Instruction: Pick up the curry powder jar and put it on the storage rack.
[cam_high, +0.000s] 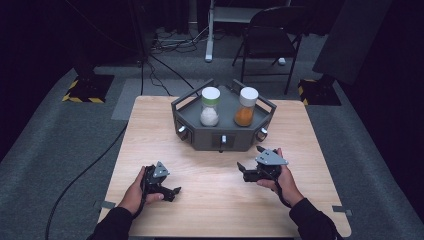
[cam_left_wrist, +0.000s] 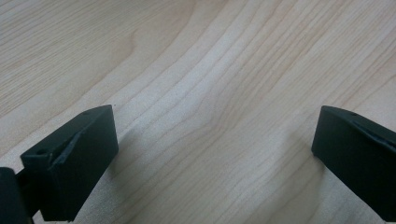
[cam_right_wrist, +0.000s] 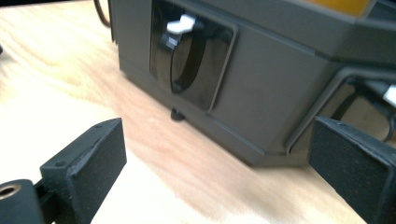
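L gripper (cam_high: 172, 191) open; tray (cam_high: 222, 137) w/ white-powder jar (cam_high: 210, 106), orange-powder jar (cam_high: 246, 106)

- Setting: dark studio or lab space.
- Evidence: grey carpet (cam_high: 60, 135), floor cables (cam_high: 165, 42), hazard-striped stand bases (cam_high: 85, 90), folding chair (cam_high: 270, 37), wooden table (cam_high: 220, 200).

My left hand (cam_high: 134, 192) grips the left gripper (cam_high: 172, 192) low at my near left, its 2 jaws spread wide apart. My right hand (cam_high: 280, 176) holds the right gripper (cam_high: 243, 171), jaws likewise parted, pointing leftward.
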